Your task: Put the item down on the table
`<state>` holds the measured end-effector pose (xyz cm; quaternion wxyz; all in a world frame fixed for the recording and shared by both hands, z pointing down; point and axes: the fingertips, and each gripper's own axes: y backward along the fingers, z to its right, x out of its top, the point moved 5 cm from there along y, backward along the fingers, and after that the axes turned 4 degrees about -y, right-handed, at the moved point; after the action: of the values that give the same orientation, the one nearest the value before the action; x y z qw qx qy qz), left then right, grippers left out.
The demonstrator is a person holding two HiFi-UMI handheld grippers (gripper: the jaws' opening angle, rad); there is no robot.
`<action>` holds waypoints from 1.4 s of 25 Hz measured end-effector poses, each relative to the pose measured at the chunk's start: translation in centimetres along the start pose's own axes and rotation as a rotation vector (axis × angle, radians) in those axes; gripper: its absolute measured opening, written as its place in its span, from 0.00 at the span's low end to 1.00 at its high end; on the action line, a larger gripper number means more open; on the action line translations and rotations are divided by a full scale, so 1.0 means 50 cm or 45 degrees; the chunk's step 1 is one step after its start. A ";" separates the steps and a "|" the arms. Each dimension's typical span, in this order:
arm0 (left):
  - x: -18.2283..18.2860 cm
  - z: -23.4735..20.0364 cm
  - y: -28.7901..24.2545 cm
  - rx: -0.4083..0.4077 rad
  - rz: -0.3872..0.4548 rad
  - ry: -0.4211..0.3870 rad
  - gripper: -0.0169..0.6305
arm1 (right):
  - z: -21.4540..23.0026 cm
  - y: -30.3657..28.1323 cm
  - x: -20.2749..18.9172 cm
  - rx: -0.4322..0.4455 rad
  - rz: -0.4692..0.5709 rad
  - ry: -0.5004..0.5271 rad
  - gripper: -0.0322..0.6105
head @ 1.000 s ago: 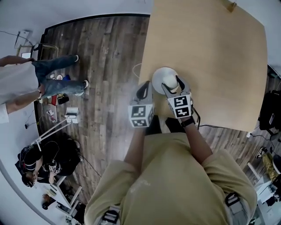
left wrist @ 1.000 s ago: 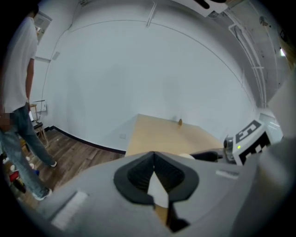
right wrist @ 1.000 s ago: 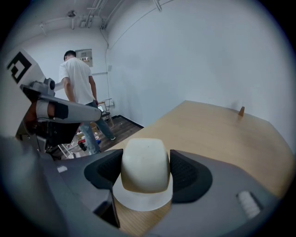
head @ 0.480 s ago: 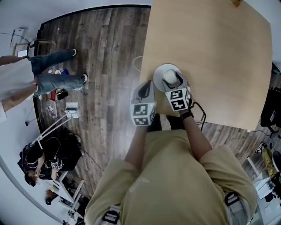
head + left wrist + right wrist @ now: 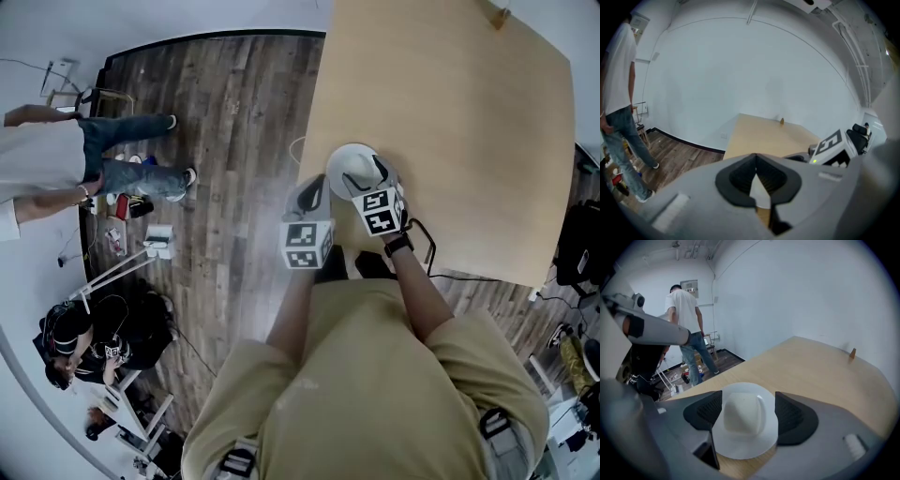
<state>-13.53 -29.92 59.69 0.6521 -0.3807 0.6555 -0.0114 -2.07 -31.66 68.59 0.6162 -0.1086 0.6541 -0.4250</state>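
A white hat-shaped item (image 5: 349,167) (image 5: 743,420), with a flat brim and a raised middle, lies on the light wooden table (image 5: 450,112) (image 5: 820,366) at its near left corner. My right gripper (image 5: 364,174) (image 5: 744,411) reaches over it with its jaws on either side of the raised middle. A small gap shows beside each pad, so it is open. My left gripper (image 5: 309,189) (image 5: 756,159) hovers just left of the table's edge, over the floor, shut and empty.
A small brown object (image 5: 497,14) (image 5: 852,352) stands at the table's far corner. A person (image 5: 56,169) (image 5: 686,310) stands on the wood floor at the left, among clutter. Another person in black (image 5: 94,342) is at the lower left. A black bag (image 5: 577,234) sits at the right.
My right gripper has settled slightly lower and closer around the white item, which stays at the table's corner. The standing person has shifted on the floor.
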 end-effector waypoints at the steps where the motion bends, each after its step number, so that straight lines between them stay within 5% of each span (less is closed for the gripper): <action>1: 0.007 0.005 0.009 0.005 0.011 -0.008 0.03 | 0.002 0.017 0.008 0.005 0.027 -0.009 0.60; 4: 0.030 0.029 0.033 0.018 0.055 -0.031 0.03 | 0.017 0.083 0.031 0.019 0.123 -0.046 0.48; 17: 0.131 0.166 0.163 0.072 0.304 -0.102 0.03 | 0.088 0.402 0.132 0.004 0.555 -0.060 0.29; 35: 0.260 0.289 0.298 0.151 0.557 -0.260 0.03 | 0.139 0.671 0.180 -0.133 0.850 0.001 0.06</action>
<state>-6.44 -19.08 38.90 0.7230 -0.1899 0.6513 0.1302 15.01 -19.97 39.86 0.7148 0.0804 0.6747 -0.1655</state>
